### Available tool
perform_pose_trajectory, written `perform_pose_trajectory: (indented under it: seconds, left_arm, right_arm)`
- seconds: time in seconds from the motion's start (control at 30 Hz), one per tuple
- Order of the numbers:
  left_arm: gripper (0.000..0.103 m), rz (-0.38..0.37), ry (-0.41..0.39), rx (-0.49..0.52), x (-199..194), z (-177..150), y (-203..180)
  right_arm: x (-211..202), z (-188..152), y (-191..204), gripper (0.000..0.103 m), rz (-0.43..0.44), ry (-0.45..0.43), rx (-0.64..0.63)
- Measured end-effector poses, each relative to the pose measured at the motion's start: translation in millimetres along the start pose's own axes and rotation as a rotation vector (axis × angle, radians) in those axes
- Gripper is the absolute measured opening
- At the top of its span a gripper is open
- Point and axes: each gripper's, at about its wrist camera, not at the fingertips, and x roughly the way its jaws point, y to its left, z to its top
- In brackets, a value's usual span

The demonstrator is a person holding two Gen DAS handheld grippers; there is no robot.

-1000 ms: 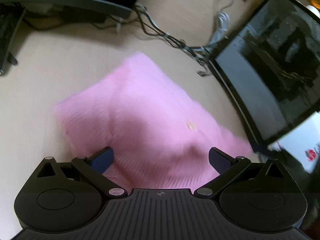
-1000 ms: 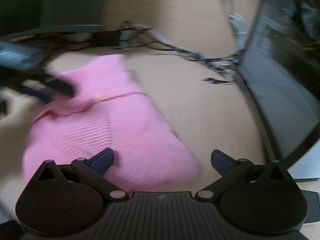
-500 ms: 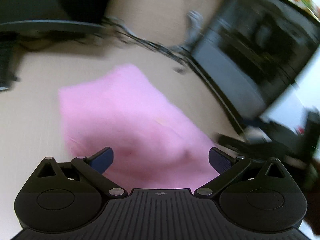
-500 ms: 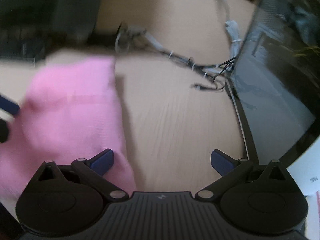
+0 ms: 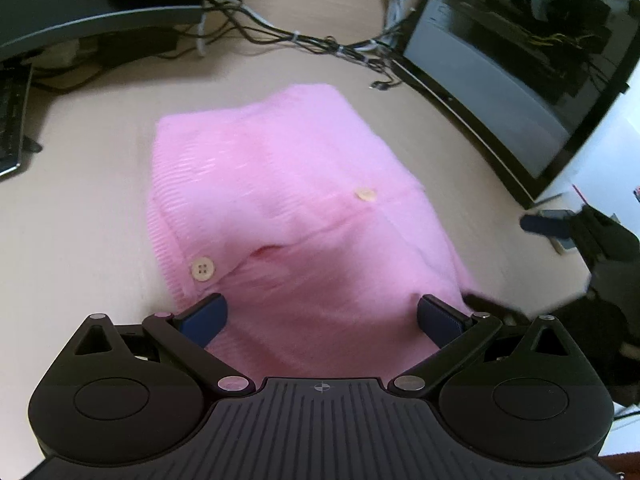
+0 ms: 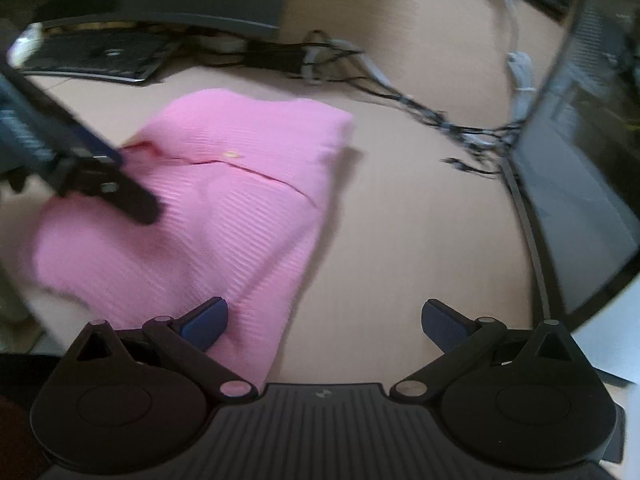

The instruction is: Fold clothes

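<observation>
A folded pink knit cardigan (image 5: 288,208) with pale buttons lies on the light wooden desk (image 5: 80,240). My left gripper (image 5: 320,316) hovers open over its near edge, fingers spread wide, nothing between them. In the right wrist view the cardigan (image 6: 224,200) lies to the left, and my right gripper (image 6: 324,324) is open over its right edge and the bare desk (image 6: 420,240). The left gripper (image 6: 108,176) shows there as a dark blurred shape above the cardigan's left part. The right gripper's blue fingertip (image 5: 540,226) appears at the far right of the left wrist view.
A dark monitor (image 5: 520,80) stands along the right side. A bundle of cables (image 5: 312,40) runs across the back of the desk. A second monitor's base (image 5: 96,28) and a keyboard (image 5: 12,120) sit at the back left.
Both grippers have drawn back from the cardigan and stay open. The right one swung right and then back toward the garment. The cardigan now lies flat with two buttons showing.
</observation>
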Motion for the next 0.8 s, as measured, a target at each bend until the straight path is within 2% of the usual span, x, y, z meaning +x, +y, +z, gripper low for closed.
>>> perform_pose_trajectory:
  seconds: [0.2,0.3,0.53,0.6,0.8]
  left_arm:
    - [0.103,0.011,-0.005,-0.018,-3.3,1.5,6.8]
    - [0.103,0.019,-0.007,-0.027,-5.9,1.7,7.5]
    - [0.103,0.05,-0.017,-0.035,-13.9,-1.6,7.1]
    - [0.103,0.079,-0.027,-0.039,-18.6,-3.2,8.8]
    - [0.103,0.162,-0.072,-0.118,-47.1,-17.0,31.3]
  right_arm:
    - [-16.9,23.5,-8.0,0.103,0.11,-0.1,0.019]
    - [-9.3,27.9,-5.7,0.103,0.086,-0.12,-0.016]
    - [12.5,19.5,6.9,0.103,0.046,-0.086,-0.167]
    - [18.8,17.1,10.5,0.103,0.034,-0.077,-0.21]
    - [-18.7,22.9,1.2,0.103,0.292,-0.121,-0.204]
